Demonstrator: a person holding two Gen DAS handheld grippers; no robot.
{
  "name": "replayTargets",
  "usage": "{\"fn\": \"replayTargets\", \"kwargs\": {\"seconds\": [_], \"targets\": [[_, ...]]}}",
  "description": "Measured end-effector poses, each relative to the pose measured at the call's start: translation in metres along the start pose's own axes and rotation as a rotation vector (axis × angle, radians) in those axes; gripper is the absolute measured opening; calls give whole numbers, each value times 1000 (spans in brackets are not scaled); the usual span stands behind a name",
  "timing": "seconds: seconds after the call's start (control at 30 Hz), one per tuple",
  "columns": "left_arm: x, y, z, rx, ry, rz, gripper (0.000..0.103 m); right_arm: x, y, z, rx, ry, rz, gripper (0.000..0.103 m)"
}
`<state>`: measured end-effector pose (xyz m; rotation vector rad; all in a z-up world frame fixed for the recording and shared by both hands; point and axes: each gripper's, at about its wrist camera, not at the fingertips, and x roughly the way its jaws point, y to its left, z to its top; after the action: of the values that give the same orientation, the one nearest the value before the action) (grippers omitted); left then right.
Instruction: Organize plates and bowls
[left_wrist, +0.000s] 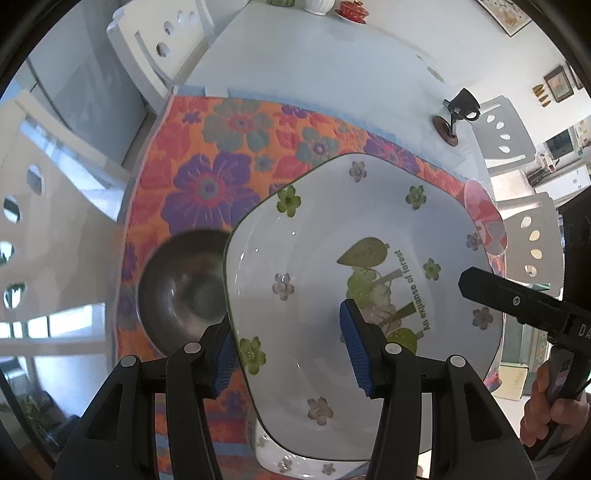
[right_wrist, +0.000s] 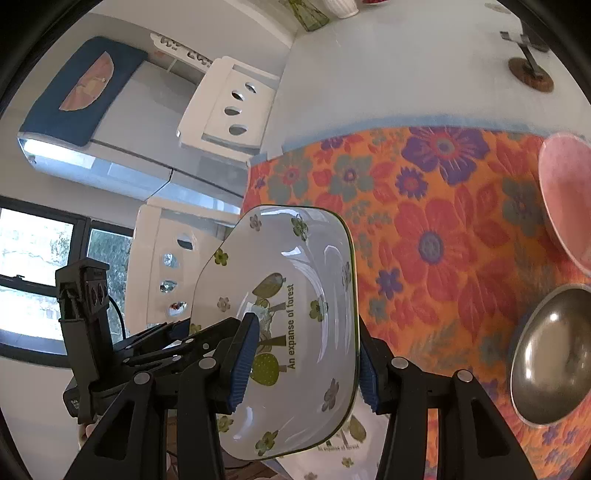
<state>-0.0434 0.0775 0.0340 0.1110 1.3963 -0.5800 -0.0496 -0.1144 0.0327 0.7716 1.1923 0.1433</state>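
both grippers clamp one white floral dish (left_wrist: 332, 258) by opposite rims, the left gripper (left_wrist: 291, 350) and right gripper (right_wrist: 303, 362) holding it above the flowered mat (left_wrist: 221, 147). a steel bowl (left_wrist: 177, 291) sits just beside it, a pink bowl (right_wrist: 565, 199) farther off, another floral dish (right_wrist: 332, 454) underneath. bare white table (left_wrist: 314, 62) lies beyond the mat's edge.

Domestic dining area. Long pale table (left_wrist: 314, 66) partly covered by floral cloth (right_wrist: 443, 229); white cut-out chairs (right_wrist: 229, 107) alongside. Framed pictures (left_wrist: 557, 85) on wall, window (right_wrist: 33, 258) facing greenery, grey fridge (right_wrist: 122, 147) behind. Vase (left_wrist: 318, 5) and red teacup (left_wrist: 354, 9) at far end.
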Motion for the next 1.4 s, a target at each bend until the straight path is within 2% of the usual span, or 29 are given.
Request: {"fn": "replayTargets", "kwargs": {"seconds": [0.43, 0.8, 0.9, 1.4], "targets": [[2, 0, -51, -39, 5, 4, 48, 3, -9, -59, -29, 51, 17, 48], [18, -1, -83, -33, 44, -4, 48, 19, -29, -95, 9, 107, 6, 48], [22, -2, -91, -23, 51, 3, 48, 25, -31, -104, 5, 122, -21, 48], [37, 7, -116, -47, 95, -19, 48, 38, -38, -126, 19, 168, -60, 49]]}}
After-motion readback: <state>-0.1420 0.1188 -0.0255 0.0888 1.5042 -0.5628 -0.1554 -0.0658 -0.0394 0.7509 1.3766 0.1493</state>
